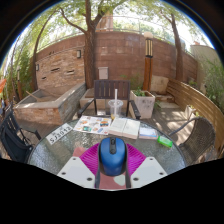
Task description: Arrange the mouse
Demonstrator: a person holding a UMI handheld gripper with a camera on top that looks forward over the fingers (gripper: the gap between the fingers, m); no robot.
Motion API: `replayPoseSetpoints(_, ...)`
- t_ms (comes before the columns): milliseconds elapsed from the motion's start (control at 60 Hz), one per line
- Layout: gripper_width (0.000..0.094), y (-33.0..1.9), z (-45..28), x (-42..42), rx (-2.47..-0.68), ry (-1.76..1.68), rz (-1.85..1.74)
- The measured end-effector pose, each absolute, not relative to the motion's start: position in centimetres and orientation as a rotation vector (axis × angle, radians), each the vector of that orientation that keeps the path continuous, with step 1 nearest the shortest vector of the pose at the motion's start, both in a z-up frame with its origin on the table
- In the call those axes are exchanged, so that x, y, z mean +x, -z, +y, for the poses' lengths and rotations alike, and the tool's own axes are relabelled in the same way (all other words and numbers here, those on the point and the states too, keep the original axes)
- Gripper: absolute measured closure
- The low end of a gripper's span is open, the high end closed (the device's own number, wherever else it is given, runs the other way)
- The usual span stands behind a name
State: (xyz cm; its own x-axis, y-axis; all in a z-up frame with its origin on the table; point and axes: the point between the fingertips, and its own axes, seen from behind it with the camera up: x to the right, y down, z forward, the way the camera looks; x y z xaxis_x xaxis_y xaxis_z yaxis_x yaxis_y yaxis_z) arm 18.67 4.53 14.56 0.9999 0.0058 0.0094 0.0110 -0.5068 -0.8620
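Observation:
A blue computer mouse point(112, 153) with a dark scroll wheel sits between my gripper's point(112, 160) two fingers. The magenta pads point(92, 158) press against its left and right sides. The gripper is shut on the mouse and holds it above a round glass table point(60, 150). The mouse's underside is hidden.
On the table beyond the mouse lie an open book point(125, 127), a paint palette point(92, 124), a green marker point(164, 142), a white label strip point(59, 133) and a glass cup point(116, 107). Patio chairs, planters and a brick wall point(120, 55) stand behind.

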Motion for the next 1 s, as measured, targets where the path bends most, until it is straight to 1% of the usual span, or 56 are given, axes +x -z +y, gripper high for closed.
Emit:
replayPoseSetpoints(67,0.0592,-10.0,6.3,17.4,-2.180,-0.028,-0.039)
replayPoseSetpoints(83,0.0592,-7.4,6.8,16.5,-2.198,-0.036,-0.045)
replayPoseSetpoints(150,0.0580,-3.9,7.4,15.6,-2.270,-0.070,-0.052)
replayPoseSetpoints(183,0.0553,-2.5,7.4,15.4,-2.300,-0.080,-0.055)
replayPoseSetpoints(200,0.0531,-0.8,7.8,15.3,-2.311,-0.085,-0.062)
replayPoseSetpoints(233,0.0500,0.1,7.5,15.1,-2.332,-0.087,-0.069)
replayPoseSetpoints(283,0.0442,0.5,7.1,15.0,-2.352,-0.103,-0.065)
replayPoseSetpoints(300,0.0412,0.4,7.0,15.1,-2.350,-0.101,-0.060)
replayPoseSetpoints(333,0.0314,0.5,7.4,15.5,-2.348,-0.086,-0.055)
replayPoseSetpoints(400,0.0071,-0.5,6.7,15.8,-2.336,-0.055,-0.074)
replayPoseSetpoints(450,0.0102,-1.6,6.4,16.3,-2.330,-0.025,-0.081)
replayPoseSetpoints(483,0.0090,-2.5,5.9,16.4,-2.321,-0.009,-0.080)
replayPoseSetpoints(517,0.0079,-4.0,4.9,16.5,-2.316,0.002,-0.081)
replayPoseSetpoints(617,0.0081,-7.5,2.5,16.3,-2.280,0.051,-0.083)
replayPoseSetpoints(650,0.0082,-9.4,1.1,16.3,-2.265,0.069,-0.083)
replayPoseSetpoints(750,0.0083,-13.3,-2.3,15.6,-2.219,0.119,-0.072)
replayPoseSetpoints(900,0.0084,-17.5,-8.3,14.7,-2.177,0.159,-0.012)
replayPoseSetpoints(1000,0.0085,-19.5,-11.8,13.9,-2.153,0.170,0.015)
